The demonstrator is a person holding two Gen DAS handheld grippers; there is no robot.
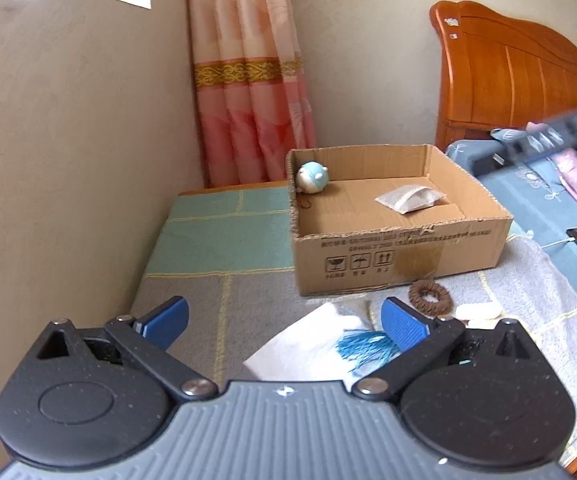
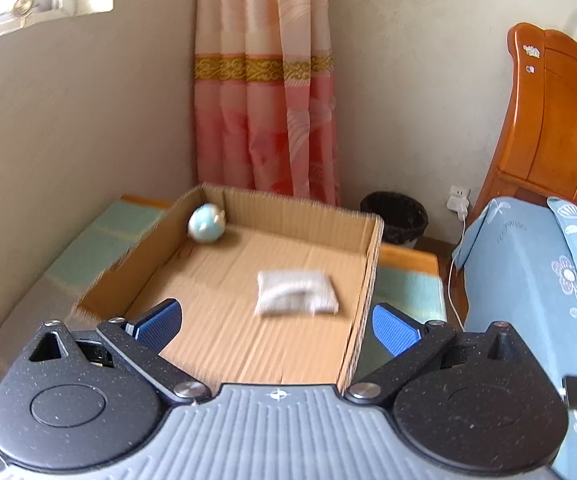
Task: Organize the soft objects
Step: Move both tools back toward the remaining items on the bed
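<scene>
On the cloth-covered table [image 1: 216,248] in the corner by the pink curtain [image 1: 248,80], a shallow cardboard box [image 1: 404,256] is sitting open, with a round blue-and-white plush ball [image 1: 313,176] lying in its far left corner and a flat grey pouch [image 1: 410,199] lying on its floor toward the right. The right gripper [image 2: 276,324] is hanging over the box's near end, jaws spread wide and gripping nothing; the pouch [image 2: 296,292] is lying ahead of and between the blue pads [image 2: 392,330], clear of both, and the right pad is sitting outside the box's right wall [image 2: 368,280]. The left gripper [image 1: 284,324] is pointing down at the table short of the box, jaws also wide and empty. Between them, a white sheet [image 1: 308,344] and a blue tassel [image 1: 364,346] are lying on the cloth, the tassel just beside the right-hand pad; whether they are touching cannot be told. A brown hair scrunchie [image 1: 430,296] is resting just ahead of that pad, near the box front, with a pale oblong piece [image 1: 478,312] beside it.
</scene>
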